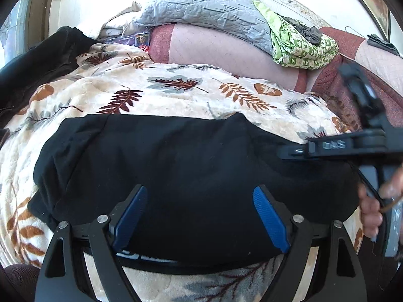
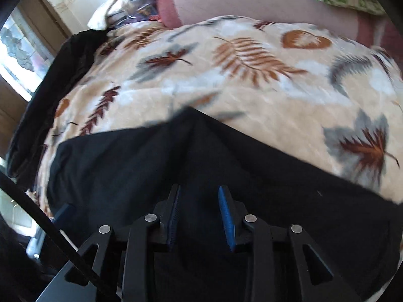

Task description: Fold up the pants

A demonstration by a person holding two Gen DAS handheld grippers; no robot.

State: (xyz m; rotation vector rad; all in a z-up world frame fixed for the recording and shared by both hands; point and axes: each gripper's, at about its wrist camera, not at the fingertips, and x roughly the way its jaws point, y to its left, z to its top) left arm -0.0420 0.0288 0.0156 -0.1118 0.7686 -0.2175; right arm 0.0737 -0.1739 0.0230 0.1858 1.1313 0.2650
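Observation:
Black pants (image 1: pixel 176 166) lie folded in a wide band across a cream leaf-print blanket (image 1: pixel 163 90). My left gripper (image 1: pixel 200 193) is open, its blue pads spread wide just above the near part of the pants, holding nothing. My right gripper shows in the left wrist view (image 1: pixel 289 152) at the pants' right end, seen side-on. In the right wrist view my right gripper (image 2: pixel 200 196) hovers over the pants (image 2: pixel 151 166) with a narrow gap between its blue pads; nothing shows between them. That view is blurred.
A grey quilted pillow (image 1: pixel 201 7) and a green patterned cloth (image 1: pixel 299 45) lie on a pink and red cover (image 1: pixel 214 50) behind the blanket. Another dark garment (image 1: pixel 42 58) lies at the far left. A window (image 2: pixel 20 47) is at the left.

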